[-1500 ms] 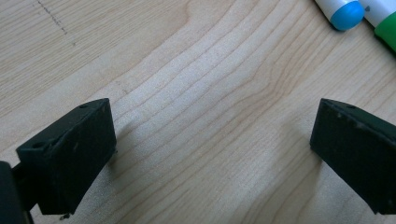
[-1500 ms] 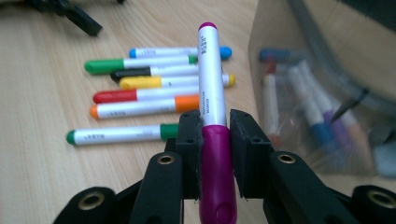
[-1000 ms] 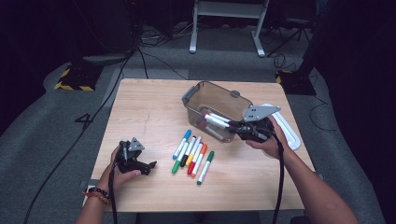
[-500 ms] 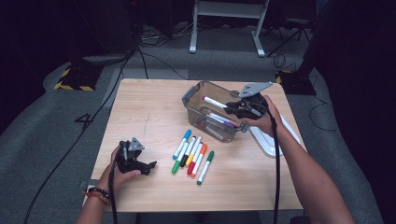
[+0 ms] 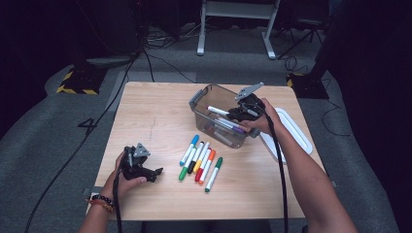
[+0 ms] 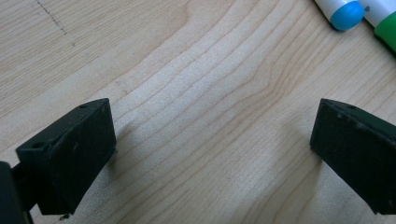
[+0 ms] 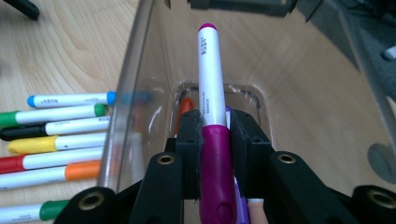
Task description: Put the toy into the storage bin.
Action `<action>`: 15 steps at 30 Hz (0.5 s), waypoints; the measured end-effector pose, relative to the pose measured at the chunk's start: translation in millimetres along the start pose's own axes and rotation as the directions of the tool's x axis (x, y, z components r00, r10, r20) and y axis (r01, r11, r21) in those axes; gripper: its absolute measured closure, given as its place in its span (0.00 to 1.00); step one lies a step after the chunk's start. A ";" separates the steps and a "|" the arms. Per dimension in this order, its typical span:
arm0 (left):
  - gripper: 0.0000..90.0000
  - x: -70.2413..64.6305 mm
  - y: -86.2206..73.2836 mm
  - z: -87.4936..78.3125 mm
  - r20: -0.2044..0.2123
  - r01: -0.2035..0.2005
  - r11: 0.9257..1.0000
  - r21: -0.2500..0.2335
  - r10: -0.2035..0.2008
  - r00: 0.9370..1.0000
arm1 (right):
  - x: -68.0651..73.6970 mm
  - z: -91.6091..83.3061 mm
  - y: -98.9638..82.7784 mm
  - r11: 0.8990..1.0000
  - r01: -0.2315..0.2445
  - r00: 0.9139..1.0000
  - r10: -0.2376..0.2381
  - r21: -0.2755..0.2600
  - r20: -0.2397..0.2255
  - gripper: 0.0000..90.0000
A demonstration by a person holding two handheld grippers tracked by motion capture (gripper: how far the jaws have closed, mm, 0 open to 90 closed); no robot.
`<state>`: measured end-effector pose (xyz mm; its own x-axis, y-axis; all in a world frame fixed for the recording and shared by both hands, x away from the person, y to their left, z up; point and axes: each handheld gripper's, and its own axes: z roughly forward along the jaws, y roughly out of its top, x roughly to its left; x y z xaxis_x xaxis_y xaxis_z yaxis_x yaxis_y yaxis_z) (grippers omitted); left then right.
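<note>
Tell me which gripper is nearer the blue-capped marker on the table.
Left. The left gripper rests open on the table just short of the blue-capped marker at the row's end. The right gripper is over the clear bin, shut on a magenta marker.

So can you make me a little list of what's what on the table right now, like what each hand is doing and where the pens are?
work in hand: putting markers into a bin
right gripper: fingers shut on the magenta marker, held over the clear bin
left gripper: fingers open, nothing between them, resting low over the wooden table
already in bin: a few markers, one purple, one orange
loose markers: seven in a row on the table beside the bin
white lid: flat on the table by the bin
</note>
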<state>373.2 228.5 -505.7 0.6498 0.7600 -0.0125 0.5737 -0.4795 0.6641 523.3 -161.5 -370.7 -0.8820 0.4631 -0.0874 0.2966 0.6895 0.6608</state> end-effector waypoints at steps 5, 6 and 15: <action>0.01 0.0 0.0 0.0 0.000 0.000 1.000 0.000 0.000 1.000 | 1.1 15.4 1.5 0.997 0.017 1.000 -0.017 0.070 -0.009 0.83; 0.01 0.0 0.0 0.0 0.000 0.000 1.000 0.000 0.000 1.000 | 1.9 17.0 1.8 0.997 0.020 1.000 -0.018 0.078 -0.016 0.83; 0.01 0.0 0.0 0.0 -0.001 -0.001 1.000 0.000 0.001 1.000 | 6.3 29.9 4.4 0.984 0.029 0.999 -0.025 0.174 -0.025 0.83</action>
<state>373.2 228.5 -505.6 0.6497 0.7601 -0.0114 0.5732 -0.4800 0.6641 530.0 -138.9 -390.7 -0.8980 0.4316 -0.0852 0.3299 0.7889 0.5185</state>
